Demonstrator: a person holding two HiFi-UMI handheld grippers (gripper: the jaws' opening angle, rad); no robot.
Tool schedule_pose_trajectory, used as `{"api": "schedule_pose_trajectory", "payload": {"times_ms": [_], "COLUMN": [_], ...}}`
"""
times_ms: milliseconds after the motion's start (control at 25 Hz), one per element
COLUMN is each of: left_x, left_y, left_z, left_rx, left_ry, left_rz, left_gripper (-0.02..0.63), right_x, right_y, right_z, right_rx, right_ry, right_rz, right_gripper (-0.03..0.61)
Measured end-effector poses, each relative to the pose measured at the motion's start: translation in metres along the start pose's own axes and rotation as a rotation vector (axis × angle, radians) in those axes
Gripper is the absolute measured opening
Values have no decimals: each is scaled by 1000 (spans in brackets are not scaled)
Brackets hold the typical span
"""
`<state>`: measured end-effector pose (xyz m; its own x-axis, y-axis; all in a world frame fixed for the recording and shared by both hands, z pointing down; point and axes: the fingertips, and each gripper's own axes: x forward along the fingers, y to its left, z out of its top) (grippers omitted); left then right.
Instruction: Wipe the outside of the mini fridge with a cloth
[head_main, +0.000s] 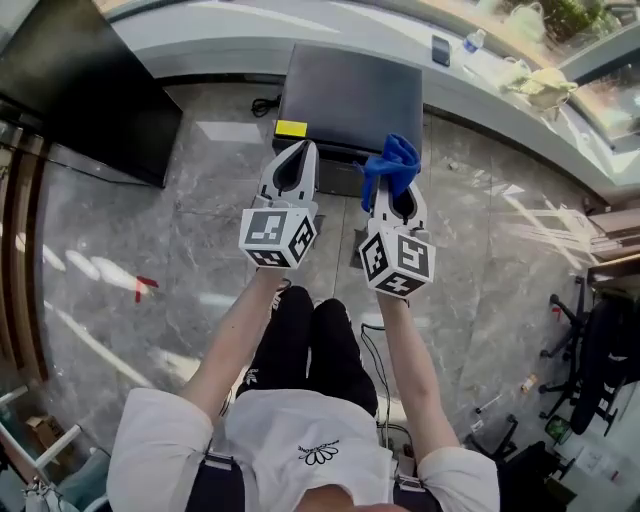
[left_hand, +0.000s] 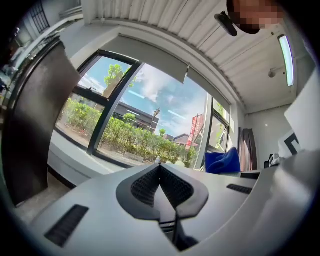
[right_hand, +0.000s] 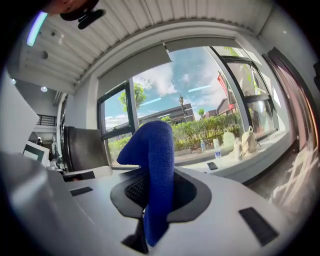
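- Mini fridge (head_main: 352, 98): dark box on the marble floor (head_main: 200, 230), at the floor's far edge, backed against the wall under the window ledge (head_main: 250, 28).
- Yellow label (head_main: 291, 128) sits at the fridge's near left corner.
- Left gripper (head_main: 297, 160): jaws clenched together with nothing between them. It is held in the air over the floor just in front of the fridge's near edge.
- Right gripper (head_main: 400, 200): jaws grasping the blue cloth (head_main: 392, 163), held just beside the left gripper.
- The cloth is pinched low and its free end sticks up past the jaw tips in a folded hump. In the head view it overlaps the fridge's near right edge.
- No contact between cloth and fridge shows. In the right gripper view only windows and greenery lie behind the cloth.
- Both grippers point forward at the windows, marker cubes toward the person.
- Large black panel (head_main: 95, 85) stands at the floor's left side, well apart from the fridge.
- Small red mark (head_main: 146, 287) is on the floor to the left of the person.
- On the ledge, right of the fridge: a dark phone (head_main: 441, 50), a bottle (head_main: 474, 40) and a pale bag (head_main: 545, 87).
- Office chairs (head_main: 600, 360) stand at the floor's right edge.
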<state>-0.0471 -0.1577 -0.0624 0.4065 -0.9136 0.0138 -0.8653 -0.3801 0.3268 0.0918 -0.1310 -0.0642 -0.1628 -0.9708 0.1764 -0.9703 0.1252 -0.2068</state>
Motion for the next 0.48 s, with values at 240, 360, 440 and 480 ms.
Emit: {"api": "schedule_pose_trajectory", "payload": {"times_ms": [240,360,440,480], "left_x": [-41,-60,-72,-75], "left_y": [-89,-121,-130,-133], "left_z": [196,249,259,263], "left_rx": [68,121,113,100], "left_ry": [-13,-60,-79,-90], "left_rz": [-26,-91,-107,-106], "left_gripper": [5,5,5,5], "right_x": [-62,-82,-90,-92], "right_y": [59,76,86,89], "right_z": [188,229,240,246], "right_rx": [44,53,16,1], "right_ry": [-62,-78,-78,-74], "right_rz": [19,37,55,60], "right_gripper": [75,75,75,75]}}
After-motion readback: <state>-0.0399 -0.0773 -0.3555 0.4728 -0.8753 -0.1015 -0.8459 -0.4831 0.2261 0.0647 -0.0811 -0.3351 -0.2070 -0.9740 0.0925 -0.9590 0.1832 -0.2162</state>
